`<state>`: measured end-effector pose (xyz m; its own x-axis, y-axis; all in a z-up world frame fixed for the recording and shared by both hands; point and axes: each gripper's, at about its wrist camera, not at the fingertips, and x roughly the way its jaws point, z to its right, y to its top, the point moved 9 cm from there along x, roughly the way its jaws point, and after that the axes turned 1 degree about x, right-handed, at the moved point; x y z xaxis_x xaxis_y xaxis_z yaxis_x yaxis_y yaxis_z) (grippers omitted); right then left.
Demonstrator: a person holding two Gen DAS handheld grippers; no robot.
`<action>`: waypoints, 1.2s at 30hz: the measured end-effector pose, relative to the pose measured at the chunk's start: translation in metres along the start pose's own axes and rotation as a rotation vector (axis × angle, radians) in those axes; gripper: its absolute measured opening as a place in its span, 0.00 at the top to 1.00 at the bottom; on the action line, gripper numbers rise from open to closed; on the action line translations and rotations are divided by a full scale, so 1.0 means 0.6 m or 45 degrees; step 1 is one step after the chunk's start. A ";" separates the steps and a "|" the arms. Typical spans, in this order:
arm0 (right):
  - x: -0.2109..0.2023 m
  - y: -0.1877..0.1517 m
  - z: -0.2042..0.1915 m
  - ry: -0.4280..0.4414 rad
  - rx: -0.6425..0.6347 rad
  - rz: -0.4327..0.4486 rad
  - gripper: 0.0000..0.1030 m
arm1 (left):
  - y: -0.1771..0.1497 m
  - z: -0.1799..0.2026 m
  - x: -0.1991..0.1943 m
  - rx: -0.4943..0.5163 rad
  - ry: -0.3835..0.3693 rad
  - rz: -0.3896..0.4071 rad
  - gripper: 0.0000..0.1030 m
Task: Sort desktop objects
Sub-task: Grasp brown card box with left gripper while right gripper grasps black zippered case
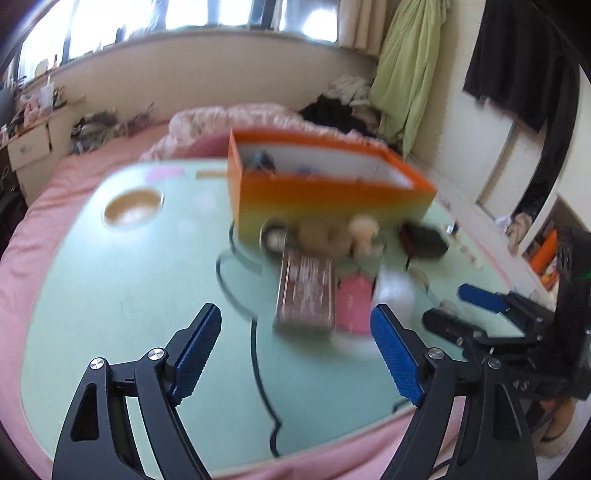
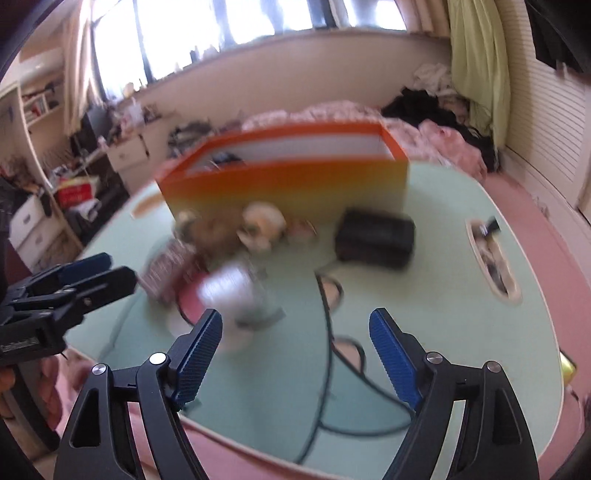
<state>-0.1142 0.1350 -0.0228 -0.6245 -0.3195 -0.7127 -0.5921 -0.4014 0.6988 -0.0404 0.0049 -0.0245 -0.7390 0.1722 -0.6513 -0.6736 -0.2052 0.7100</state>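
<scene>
Gripper pair, left gripper (image 1: pixel 295 350) and right gripper (image 2: pixel 295 354) both spread wide, empty, ribbed blue pads, rectangular orange box (image 1: pixel 325 192), mint tabletop (image 1: pixel 110 295)

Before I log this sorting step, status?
Left gripper open, empty. Right gripper open, empty. Blurred clutter waits before orange box. Black cable trails across green table.

Room as I see it: bright windows (image 1: pixel 184 14) across the top of the frame; cream wall (image 1: pixel 221 70) beneath; green curtain (image 1: pixel 410 70) upper right; pink bed (image 1: pixel 74 173) centre; cluttered shelves (image 2: pixel 40 103) upper left; louvred doors (image 2: pixel 546 122) at right.
</scene>
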 end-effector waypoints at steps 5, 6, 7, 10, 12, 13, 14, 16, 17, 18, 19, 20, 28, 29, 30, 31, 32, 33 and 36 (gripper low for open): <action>0.012 -0.015 0.013 -0.105 -0.052 0.006 0.00 | -0.026 -0.012 0.026 0.091 0.207 -0.032 0.18; 0.014 -0.014 0.014 -0.105 -0.049 0.010 0.00 | -0.027 -0.015 0.028 0.100 0.236 -0.031 0.12; 0.014 -0.015 0.014 -0.105 -0.050 0.012 0.00 | -0.028 -0.016 0.029 0.090 0.231 -0.031 0.06; 0.013 -0.018 0.013 -0.098 -0.060 0.012 0.00 | -0.030 -0.014 0.034 0.097 0.226 -0.029 0.00; 0.014 -0.020 0.013 -0.094 -0.063 0.013 0.00 | -0.030 -0.015 0.037 0.100 0.224 -0.028 0.00; 0.014 -0.012 0.011 -0.093 -0.065 0.012 0.00 | -0.031 -0.014 0.038 0.104 0.221 -0.027 0.00; 0.014 -0.012 0.011 -0.093 -0.066 0.013 0.00 | -0.030 -0.014 0.039 0.106 0.218 -0.026 0.00; 0.015 -0.009 0.010 -0.089 -0.070 0.013 0.00 | -0.032 -0.015 0.039 0.108 0.213 -0.025 0.00; 0.016 -0.007 0.011 -0.088 -0.072 0.013 0.00 | -0.033 -0.015 0.039 0.110 0.212 -0.024 0.00; 0.016 -0.006 0.011 -0.087 -0.073 0.013 0.00 | -0.033 -0.015 0.038 0.110 0.212 -0.023 0.00; 0.017 -0.005 0.011 -0.086 -0.074 0.013 0.00 | -0.033 -0.014 0.037 0.110 0.212 -0.023 0.00; 0.017 -0.005 0.010 -0.085 -0.075 0.013 0.00 | -0.033 -0.014 0.037 0.110 0.212 -0.022 0.00; 0.016 -0.005 0.003 -0.083 -0.079 0.013 0.00 | -0.035 -0.011 0.035 0.112 0.208 -0.020 0.00; 0.016 -0.005 0.003 -0.082 -0.080 0.013 0.00 | -0.035 -0.010 0.034 0.115 0.206 -0.019 0.00; 0.016 -0.005 0.003 -0.082 -0.080 0.013 0.00 | -0.035 -0.010 0.033 0.116 0.204 -0.019 0.00; 0.017 -0.005 0.003 -0.081 -0.080 0.013 0.00 | -0.035 -0.009 0.033 0.117 0.201 -0.020 0.00; 0.016 -0.005 0.003 -0.081 -0.080 0.013 0.00 | -0.035 -0.008 0.032 0.118 0.198 -0.021 0.00; 0.017 -0.005 0.003 -0.081 -0.081 0.013 0.00 | -0.034 -0.007 0.032 0.115 0.191 -0.023 0.00; 0.017 -0.005 0.003 -0.080 -0.082 0.012 0.00 | -0.020 0.001 0.028 0.114 0.164 -0.010 0.01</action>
<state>-0.1195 0.1345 -0.0320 -0.6619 -0.2696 -0.6994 -0.5532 -0.4539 0.6985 -0.0449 0.0106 -0.0440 -0.7302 0.0476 -0.6816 -0.6818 -0.1164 0.7223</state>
